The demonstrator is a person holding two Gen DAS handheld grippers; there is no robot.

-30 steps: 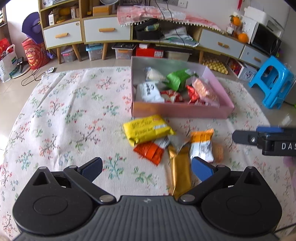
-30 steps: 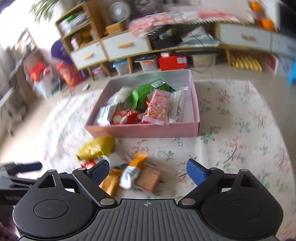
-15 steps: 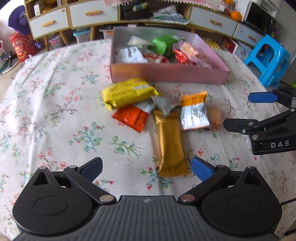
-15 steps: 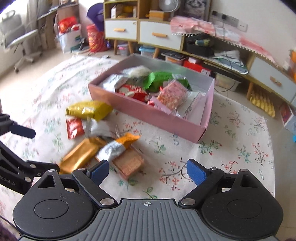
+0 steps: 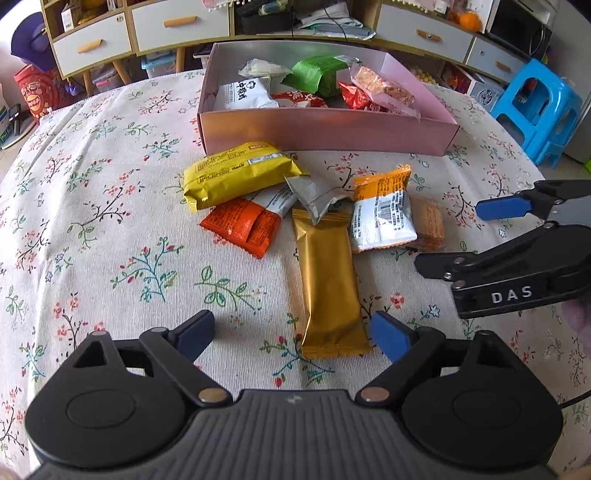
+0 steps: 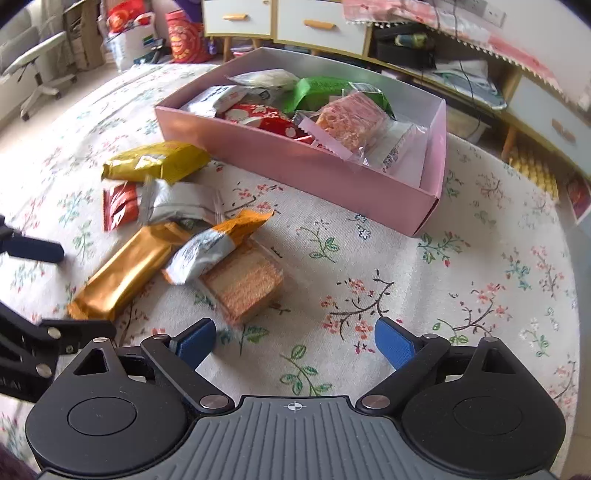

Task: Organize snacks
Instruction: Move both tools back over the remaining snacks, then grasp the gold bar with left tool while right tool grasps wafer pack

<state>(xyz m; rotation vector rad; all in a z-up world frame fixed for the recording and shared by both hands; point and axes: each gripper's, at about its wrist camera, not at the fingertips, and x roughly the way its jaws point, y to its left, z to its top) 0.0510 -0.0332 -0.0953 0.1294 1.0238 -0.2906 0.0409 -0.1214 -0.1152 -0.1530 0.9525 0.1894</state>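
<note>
A pink box (image 5: 328,129) (image 6: 306,162) holds several snack packets. In front of it on the floral cloth lie a yellow packet (image 5: 240,173) (image 6: 155,162), a red-orange packet (image 5: 243,225), a silver packet (image 5: 317,195), a gold bar (image 5: 328,284) (image 6: 125,266), an orange-and-white packet (image 5: 384,210) (image 6: 218,243) and a clear-wrapped wafer (image 5: 428,225) (image 6: 243,284). My left gripper (image 5: 295,336) is open, just above the gold bar's near end. My right gripper (image 6: 295,341) is open and empty, just short of the wafer; it shows in the left wrist view (image 5: 458,236).
A round table with a floral cloth (image 5: 110,221) carries everything. Behind it stand a low cabinet with drawers (image 5: 177,22), storage bins, and a blue plastic stool (image 5: 535,107) at the right. An office chair (image 6: 37,70) stands far left.
Both grippers have moved closer to the loose snack pile. The left one now sits over the gold bar's near end, and the right one has come down near the wafer. Both stay open.
</note>
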